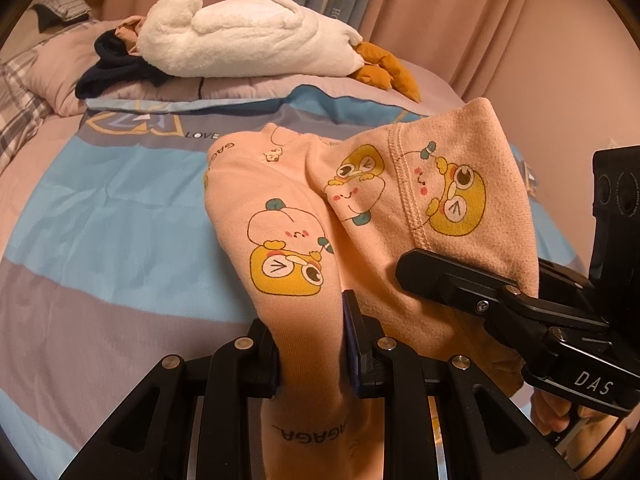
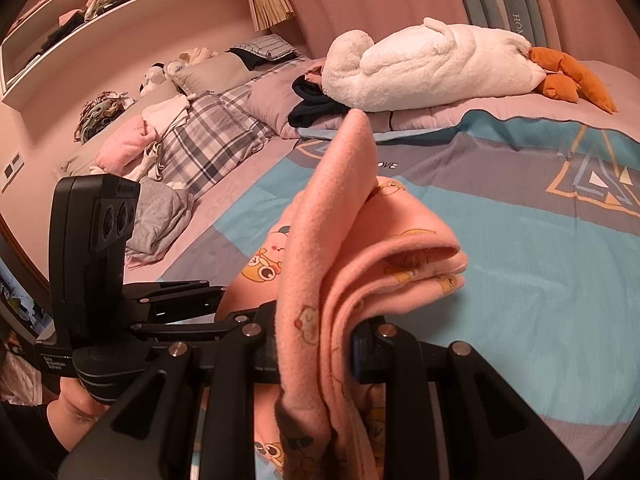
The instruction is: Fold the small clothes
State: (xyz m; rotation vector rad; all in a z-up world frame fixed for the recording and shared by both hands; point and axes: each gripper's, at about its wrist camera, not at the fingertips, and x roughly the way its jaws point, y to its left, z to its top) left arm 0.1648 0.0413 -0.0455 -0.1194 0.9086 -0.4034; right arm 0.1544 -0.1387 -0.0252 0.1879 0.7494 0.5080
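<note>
A small peach-pink garment [image 1: 372, 208] printed with yellow cartoon figures is held above the bed between both grippers. My left gripper [image 1: 310, 344] is shut on one bunched end of it. My right gripper [image 2: 316, 344] is shut on the other bunched end [image 2: 332, 248], which stands up and folds over to the right. In the left wrist view the right gripper [image 1: 460, 280] comes in from the right, close beside the left one. In the right wrist view the left gripper's body [image 2: 96, 240] shows at the left.
The bed has a blue, grey and pink striped cover [image 1: 120, 208]. A white plush goose [image 1: 248, 36] and dark clothes [image 1: 116, 68] lie at the far side. Plaid bedding [image 2: 208, 140], a grey garment [image 2: 160, 220] and more clothes lie at the left.
</note>
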